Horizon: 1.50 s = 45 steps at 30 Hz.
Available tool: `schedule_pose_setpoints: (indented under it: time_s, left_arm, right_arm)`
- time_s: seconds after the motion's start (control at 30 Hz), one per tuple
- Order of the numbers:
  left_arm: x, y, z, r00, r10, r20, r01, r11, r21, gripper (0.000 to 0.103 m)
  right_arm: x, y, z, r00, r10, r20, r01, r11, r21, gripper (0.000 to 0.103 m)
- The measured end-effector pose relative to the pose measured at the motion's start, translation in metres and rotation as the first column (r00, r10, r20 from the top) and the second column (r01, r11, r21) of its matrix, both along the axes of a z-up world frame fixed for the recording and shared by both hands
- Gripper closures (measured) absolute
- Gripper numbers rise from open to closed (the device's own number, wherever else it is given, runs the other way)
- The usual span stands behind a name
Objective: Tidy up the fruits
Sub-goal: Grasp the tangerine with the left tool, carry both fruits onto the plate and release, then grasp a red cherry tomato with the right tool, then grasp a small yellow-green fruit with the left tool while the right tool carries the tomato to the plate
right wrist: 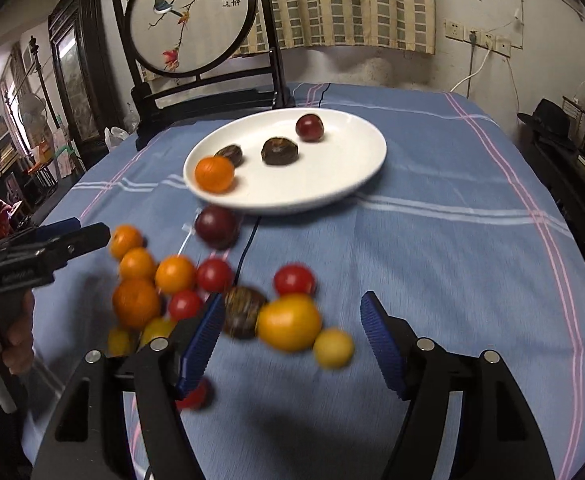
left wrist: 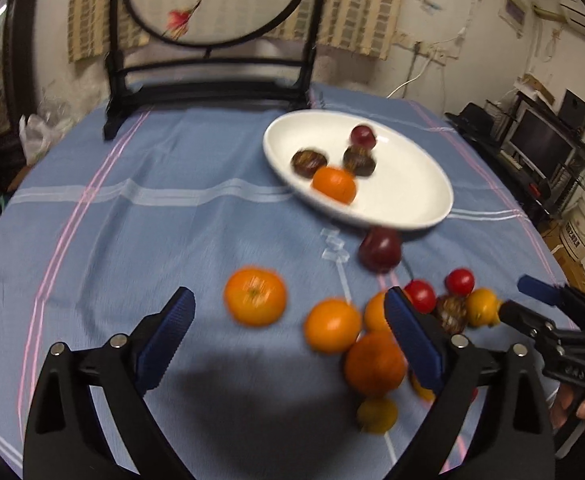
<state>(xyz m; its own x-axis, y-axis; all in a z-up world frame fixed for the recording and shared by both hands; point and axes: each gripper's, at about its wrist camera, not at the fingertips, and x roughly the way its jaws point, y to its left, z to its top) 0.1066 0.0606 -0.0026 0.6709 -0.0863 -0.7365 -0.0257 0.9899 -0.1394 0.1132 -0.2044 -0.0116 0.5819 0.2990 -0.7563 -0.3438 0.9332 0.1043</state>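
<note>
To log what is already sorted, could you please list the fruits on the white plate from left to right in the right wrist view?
Round orange citrus fruit → dark brown chestnut-like fruit → second dark brown chestnut-like fruit → dark red round plum.

Motion blurs the loose fruit pile (right wrist: 228,300); 1 red fruit (right wrist: 196,396) seems half-hidden.

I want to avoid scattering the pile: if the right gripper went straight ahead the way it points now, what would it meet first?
Probably the large orange-yellow fruit, which sits just ahead between the open fingers of the right gripper, with a small yellow fruit beside it. Depth is blurred, so the order is uncertain.
</note>
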Motion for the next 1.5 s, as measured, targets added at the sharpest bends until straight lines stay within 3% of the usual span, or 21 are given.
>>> schedule_pose_setpoints:
  time_s: [0.3,0.37,0.4,0.43,0.53,0.63,0.73,0.9,1.23,1.4,1.5]
  left_arm:
    - [-0.016,0.002,-0.019,0.998,-0.055,-0.026,0.053,0.996,-0.067,0.01]
    - [-0.016,0.003,-0.02,0.997,-0.067,-0.035,0.063,0.993,-0.1,0.01]
    - [-0.017,0.003,-0.02,0.997,-0.072,-0.034,0.068,0.992,-0.102,0.01]
    - [-0.018,0.002,-0.021,0.997,-0.075,-0.033,0.071,0.993,-0.097,0.01]
    - [-0.02,0.0,-0.021,0.997,-0.079,-0.02,0.078,0.995,-0.057,0.01]
    - [-0.021,-0.002,-0.021,0.994,-0.112,-0.014,0.111,0.992,-0.064,0.01]
    - [-0.022,-0.007,-0.024,0.987,-0.159,-0.021,0.157,0.985,-0.069,0.01]
    - [-0.021,-0.012,-0.027,0.971,-0.24,-0.021,0.24,0.971,-0.015,0.01]
    - [-0.04,-0.014,-0.032,0.952,-0.305,-0.039,0.304,0.952,-0.037,0.01]
    - [-0.042,-0.04,-0.041,0.944,-0.311,-0.113,0.318,0.947,0.047,0.01]
    - [-0.04,-0.05,-0.049,0.941,-0.3,-0.157,0.314,0.947,0.07,0.022]
  right_arm:
    - [-0.041,0.031,-0.008,0.994,0.109,-0.029,-0.111,0.991,-0.072,0.034]
    - [-0.043,0.042,-0.012,0.99,0.132,-0.043,-0.136,0.985,-0.105,0.044]
    - [-0.043,0.048,-0.015,0.988,0.145,-0.049,-0.149,0.983,-0.106,0.044]
    - [-0.043,0.051,-0.017,0.987,0.152,-0.054,-0.157,0.982,-0.107,0.045]
    - [-0.043,0.066,-0.024,0.975,0.204,-0.087,-0.213,0.972,-0.103,0.06]
    - [-0.046,0.076,-0.03,0.968,0.23,-0.096,-0.241,0.963,-0.121,0.074]
    - [-0.049,0.072,-0.027,0.97,0.224,-0.098,-0.234,0.967,-0.097,0.074]
    - [-0.05,0.046,-0.021,0.984,0.153,-0.093,-0.159,0.986,-0.051,0.074]
    - [-0.057,0.01,-0.015,0.993,0.086,-0.076,-0.088,0.996,-0.013,0.074]
    - [-0.057,0.008,-0.01,0.994,0.093,-0.054,-0.093,0.996,0.007,0.074]
    - [-0.058,0.006,-0.01,0.994,0.1,-0.052,-0.1,0.995,0.011,0.074]
